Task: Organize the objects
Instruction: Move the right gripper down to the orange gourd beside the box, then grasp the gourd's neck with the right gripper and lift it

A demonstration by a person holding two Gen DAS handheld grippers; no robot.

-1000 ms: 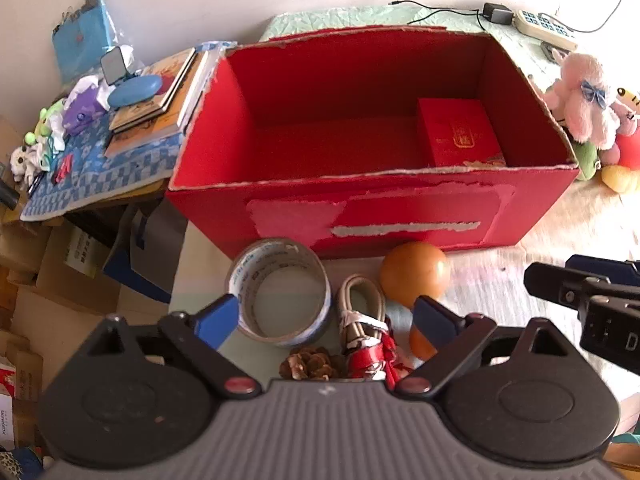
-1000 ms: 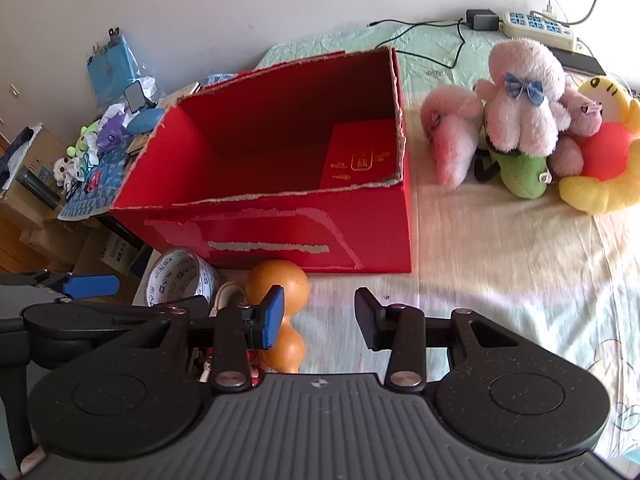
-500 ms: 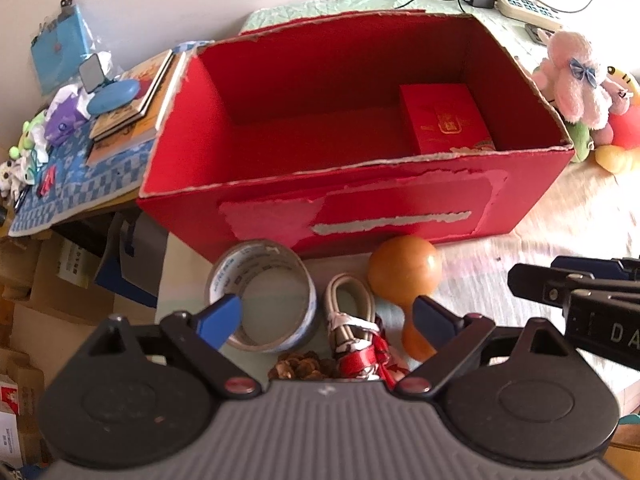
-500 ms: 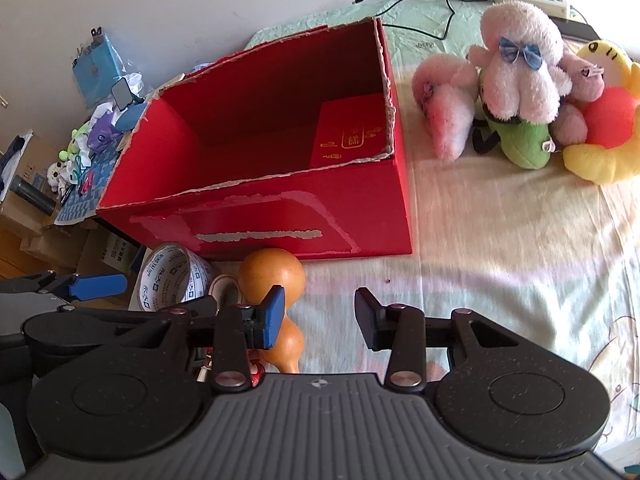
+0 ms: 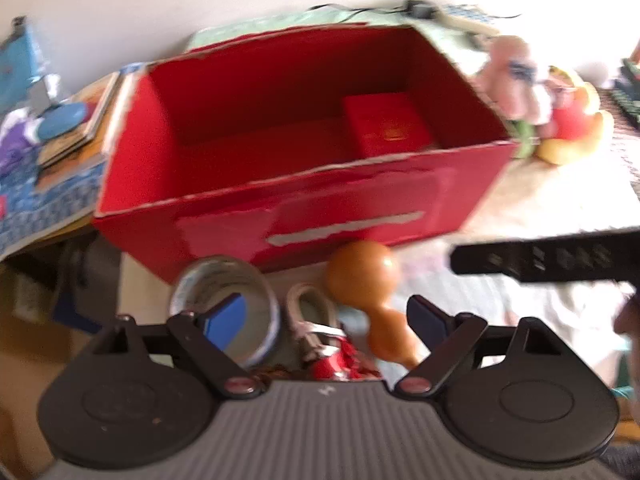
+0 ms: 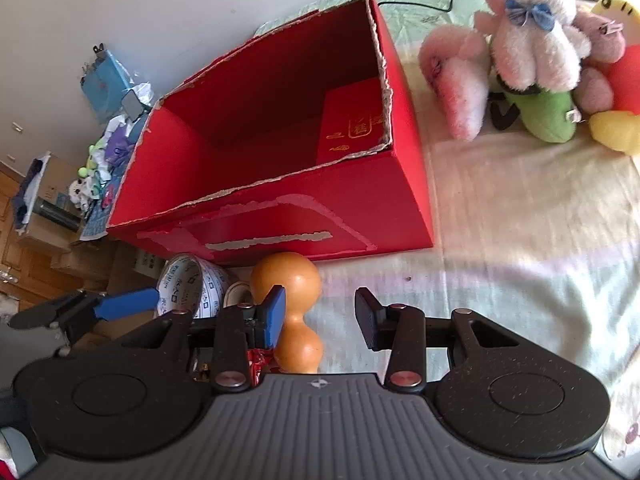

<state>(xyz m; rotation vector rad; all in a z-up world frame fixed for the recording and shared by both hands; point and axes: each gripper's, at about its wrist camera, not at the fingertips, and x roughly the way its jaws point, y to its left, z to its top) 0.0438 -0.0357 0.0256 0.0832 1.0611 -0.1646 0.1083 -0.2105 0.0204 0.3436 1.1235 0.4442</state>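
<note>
Left wrist view, blurred: the left gripper (image 5: 324,316) hangs spread, its jaws having just narrowed a little, nothing pinched. Between them lie a glossy tape roll (image 5: 224,312), a coiled cable (image 5: 316,320) and a smooth orange gourd (image 5: 368,292), all outside the torn red cardboard box (image 5: 304,204), which holds only a small red case (image 5: 386,128) — so sorting looks barely begun.

Right wrist view: the right gripper (image 6: 320,316) stands half open — empty — just beside the gourd's waist. Fuzzy plush toys (image 6: 528,40) sit well apart on the sheet.
</note>
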